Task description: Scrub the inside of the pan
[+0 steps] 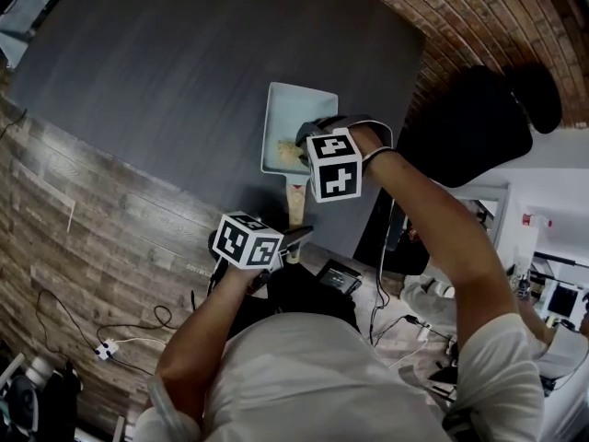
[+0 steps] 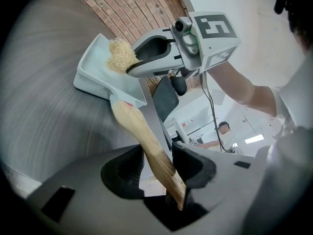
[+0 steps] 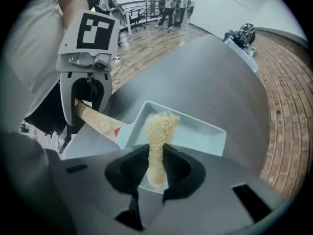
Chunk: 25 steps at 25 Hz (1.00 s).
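So, with your left gripper (image 2: 156, 161) clamped on the handle (image 2: 143, 133) at the table (image 3: 210, 72) edge nearest you, push the scrubber (image 3: 159, 126) pinched in your right gripper (image 3: 155, 164) down into the pan (image 3: 200, 131) corners.

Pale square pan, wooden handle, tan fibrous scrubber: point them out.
pale square pan (image 3: 198, 131): right gripper view, inner floor.
wooden handle (image 2: 137, 129): left gripper view, mid-shaft.
tan fibrous scrubber (image 3: 161, 122): right gripper view, fluffy top.

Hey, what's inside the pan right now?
A tan fibrous scrubber, pinched in the right gripper, hangs into the pan; pale floor shows around it. Whatever lies beneath scrubber and gripper is covered.
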### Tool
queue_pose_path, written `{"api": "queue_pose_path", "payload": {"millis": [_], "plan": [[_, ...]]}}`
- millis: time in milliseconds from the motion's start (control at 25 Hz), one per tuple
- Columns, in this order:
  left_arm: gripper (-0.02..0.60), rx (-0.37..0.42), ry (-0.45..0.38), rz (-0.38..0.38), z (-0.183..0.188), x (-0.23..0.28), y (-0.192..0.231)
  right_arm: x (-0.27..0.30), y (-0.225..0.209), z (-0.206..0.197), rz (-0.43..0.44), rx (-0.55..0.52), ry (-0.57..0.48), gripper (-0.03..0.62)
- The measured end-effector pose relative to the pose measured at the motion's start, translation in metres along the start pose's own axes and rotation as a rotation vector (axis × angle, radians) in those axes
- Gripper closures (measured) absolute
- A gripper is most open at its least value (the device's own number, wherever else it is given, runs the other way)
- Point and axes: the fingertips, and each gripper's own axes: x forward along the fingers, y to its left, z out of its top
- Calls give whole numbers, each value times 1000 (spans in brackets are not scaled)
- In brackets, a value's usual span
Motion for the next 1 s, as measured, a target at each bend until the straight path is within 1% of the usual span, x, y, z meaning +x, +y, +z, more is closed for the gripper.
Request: {"api": "queue_pose_path", "payload": {"millis": [160,320,480,520,560,720,880,1000], "plan": [[395,-9,-24,-18,1,0,-1,-3,-28,-18,-121,126,1,510],[376,-50,-56,-39,3,1,-4,-3,-60,-34,-263,239,-2,509],[379,-77,-49,-35,0,3,-1,-1,-86,-41,-375,286,3,510],[391,-85,-48,-32,-1,3,0,0,-91,-42,-399,288,8,510],[418,-93,-49,-30,-1,4,0,1,-95,-44,-421,287,14,510],[432,-130,-67,-29,1,3,1,4,-110,-54,-471,291,40,510],[440,-159,-81,-31,1,3,1,12,-113,-59,-484,275,68,510],[442,-163,-80,-25,1,2,1,20,-112,-62,-484,258,91,510]]}}
